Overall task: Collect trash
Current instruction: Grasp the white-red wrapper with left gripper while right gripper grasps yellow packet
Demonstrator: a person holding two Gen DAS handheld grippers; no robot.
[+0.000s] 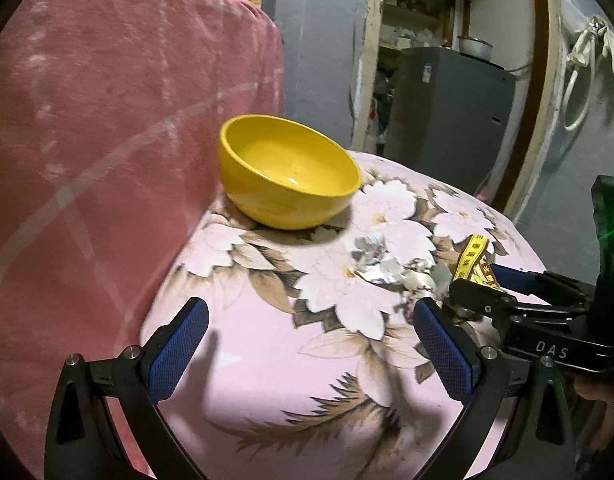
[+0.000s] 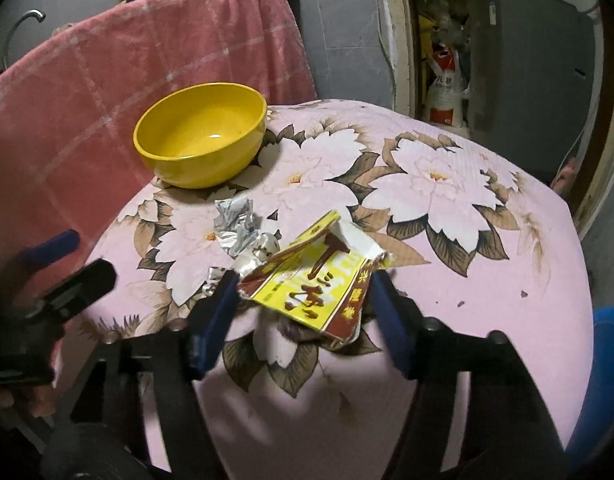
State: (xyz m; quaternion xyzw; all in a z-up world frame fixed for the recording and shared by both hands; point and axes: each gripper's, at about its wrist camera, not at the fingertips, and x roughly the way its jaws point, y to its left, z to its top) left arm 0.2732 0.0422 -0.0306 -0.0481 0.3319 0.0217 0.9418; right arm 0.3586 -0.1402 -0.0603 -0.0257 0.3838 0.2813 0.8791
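- The right gripper [image 2: 303,292] stood with its jaws spread on either side of the yellow-and-red wrapper [image 2: 311,280]; whether the pads touched its edges could not be told, so it bracketed the wrapper and did not yet pinch it.
- That wrapper lay on the floral cushion [image 2: 447,240], nearer the camera than the yellow bowl [image 2: 199,136], with the crumpled foil [image 2: 237,224] between wrapper and bowl.
- The left gripper [image 1: 311,344] hung wide open and empty over the cushion, on the near side of the bowl, beside the right gripper.
- The bowl looked empty and sat against the pink blanket [image 2: 67,100].
- Risk, as I judged it: the wrapper was thin and partly lifted, so closing jaws might fold or skate it away instead of catching it.
- The soft cushion could give under a downward press, letting the pads snag the fabric.
- The foil sat close enough to the wrapper to be nudged farther from the bowl.
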